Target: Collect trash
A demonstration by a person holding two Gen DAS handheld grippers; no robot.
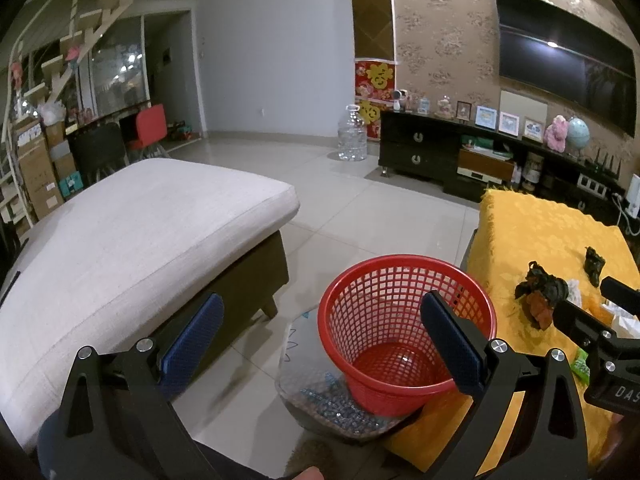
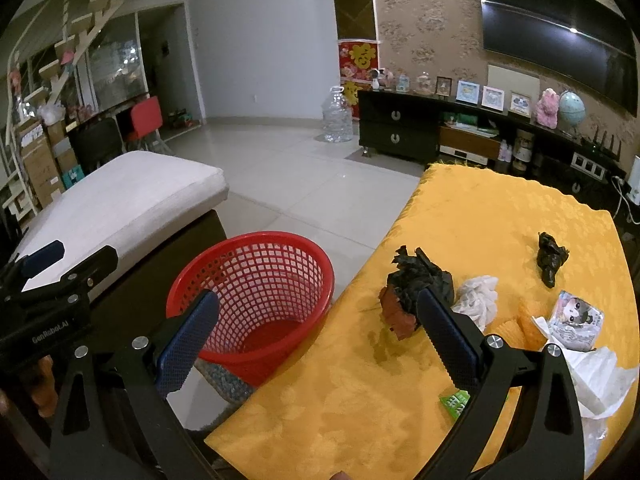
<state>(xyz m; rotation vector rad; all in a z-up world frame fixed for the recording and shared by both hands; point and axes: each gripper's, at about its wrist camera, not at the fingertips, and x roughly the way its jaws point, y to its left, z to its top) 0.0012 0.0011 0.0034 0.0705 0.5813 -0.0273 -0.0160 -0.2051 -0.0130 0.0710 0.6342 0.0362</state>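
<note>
A red mesh wastebasket (image 2: 256,300) is parked on the tiled floor, tilted a bit, right beside the yellow tablecloth (image 2: 480,220). Nothing but its bare red bottom can be made out inside. It is propped on a clear plastic container (image 1: 320,408) with small grey-blue bits scattered in it.

The trash is all up on the cloth: a crumpled black bag with a brown scrap (image 2: 416,288), a white tissue wad (image 2: 478,300), a smaller black bag (image 2: 550,258) farther back, a cartoon-printed wrapper (image 2: 576,318), a green packet (image 2: 454,400) and loose white paper (image 2: 600,380).

The left gripper (image 1: 324,340) is held spread wide above the basket, nothing pinched. The right gripper (image 2: 316,336) is gaping wide as well, straddling the table edge, one finger just beside the black-and-brown clump, nothing grasped.
</note>
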